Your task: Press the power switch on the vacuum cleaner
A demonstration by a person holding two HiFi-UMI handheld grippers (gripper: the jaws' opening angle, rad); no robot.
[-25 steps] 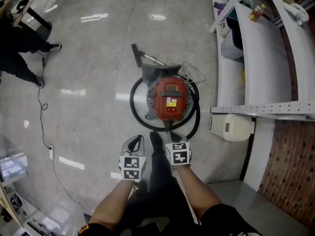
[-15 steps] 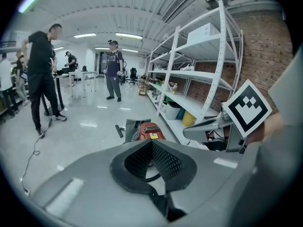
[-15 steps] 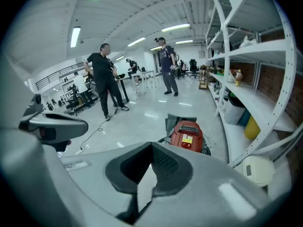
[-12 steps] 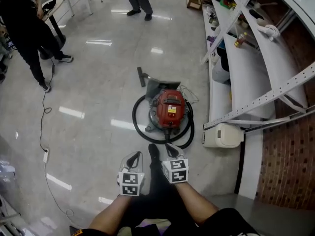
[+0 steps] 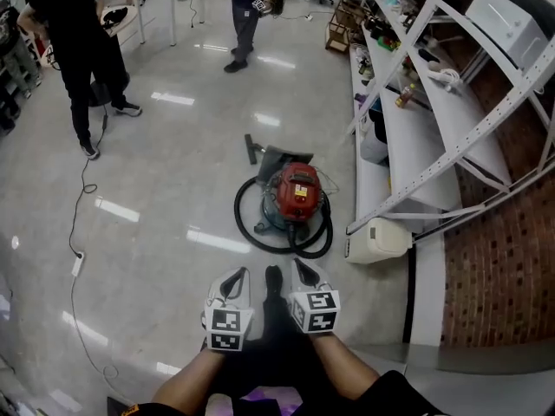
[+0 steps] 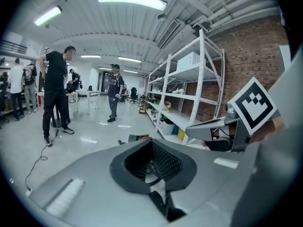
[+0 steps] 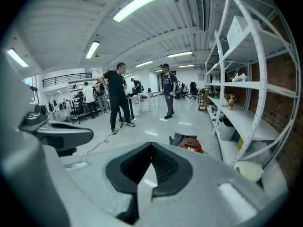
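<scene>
The left gripper and right gripper, side by side, each have jaws drawn together on nothing. Well ahead of them sits the round red vacuum cleaner, ringed by its black hose.

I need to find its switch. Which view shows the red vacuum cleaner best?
Head view: the whole vacuum cleaner, seen from above. Right gripper view shows only its red top; left gripper view, a sliver.
</scene>
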